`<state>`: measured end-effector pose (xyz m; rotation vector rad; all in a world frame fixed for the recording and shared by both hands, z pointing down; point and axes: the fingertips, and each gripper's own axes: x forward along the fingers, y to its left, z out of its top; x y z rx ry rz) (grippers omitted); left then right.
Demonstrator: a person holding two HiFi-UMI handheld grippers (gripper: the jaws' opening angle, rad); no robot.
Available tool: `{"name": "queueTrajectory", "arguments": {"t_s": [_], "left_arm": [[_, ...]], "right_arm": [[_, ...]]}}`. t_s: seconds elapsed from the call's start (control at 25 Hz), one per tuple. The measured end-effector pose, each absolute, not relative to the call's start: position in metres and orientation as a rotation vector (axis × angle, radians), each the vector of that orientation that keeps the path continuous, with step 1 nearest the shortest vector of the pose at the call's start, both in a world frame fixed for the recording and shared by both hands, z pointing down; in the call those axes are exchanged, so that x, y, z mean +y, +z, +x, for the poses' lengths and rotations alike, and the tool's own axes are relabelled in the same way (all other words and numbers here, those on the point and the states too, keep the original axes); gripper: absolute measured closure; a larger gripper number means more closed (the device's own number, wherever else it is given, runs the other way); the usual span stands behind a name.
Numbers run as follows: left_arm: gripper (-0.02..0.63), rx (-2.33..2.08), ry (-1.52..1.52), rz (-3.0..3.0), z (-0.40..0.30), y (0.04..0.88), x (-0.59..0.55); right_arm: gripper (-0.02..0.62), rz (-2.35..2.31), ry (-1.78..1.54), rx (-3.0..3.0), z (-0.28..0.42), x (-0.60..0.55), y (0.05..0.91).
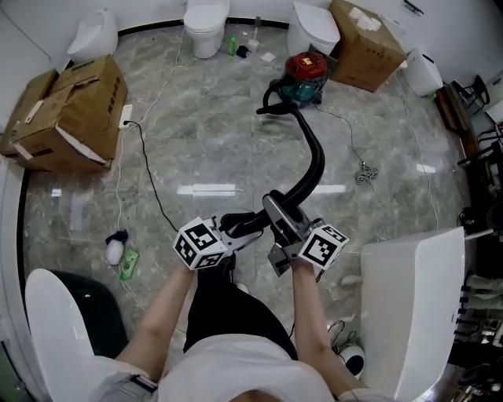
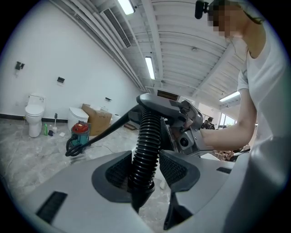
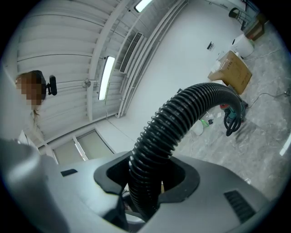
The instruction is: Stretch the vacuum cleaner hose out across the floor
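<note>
A black ribbed vacuum hose [image 1: 316, 161] runs from the red and teal vacuum cleaner [image 1: 305, 77] at the far side of the floor back to my two grippers. My left gripper [image 1: 242, 226] is shut on the hose close to its free end; in the left gripper view the hose [image 2: 146, 145] stands upright between the pads of that gripper [image 2: 146, 172]. My right gripper [image 1: 281, 213] sits right beside the left one and is shut on the same hose. In the right gripper view the hose [image 3: 182, 120] arches from this gripper [image 3: 145, 182] toward the vacuum cleaner [image 3: 233, 114].
Cardboard boxes stand at the left [image 1: 75, 110] and the back right [image 1: 363, 43]. Toilets [image 1: 206, 23] line the far wall, with another toilet [image 1: 59, 314] near left and a white fixture [image 1: 409, 298] near right. A thin black cable [image 1: 145, 165] and a green bottle [image 1: 128, 263] lie on the marble floor.
</note>
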<state>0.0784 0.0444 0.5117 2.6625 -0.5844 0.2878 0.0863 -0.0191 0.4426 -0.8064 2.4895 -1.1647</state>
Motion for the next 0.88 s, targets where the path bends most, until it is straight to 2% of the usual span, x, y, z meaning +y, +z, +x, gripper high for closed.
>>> {"name": "queueTrajectory", "arguments": {"t_s": [0.28,0.88], "left_arm": [[0.413,-0.604,0.286,2.667,0.112,0.516,0.108],[0.413,-0.594,0.290,2.653,0.133,0.491,0.147]], "right_arm": [[0.419,-0.795,-1.166,2.505,0.119,0.046,0.447],[0.417,-0.811,-1.158,2.437,0.145,0.079,0.423]]}}
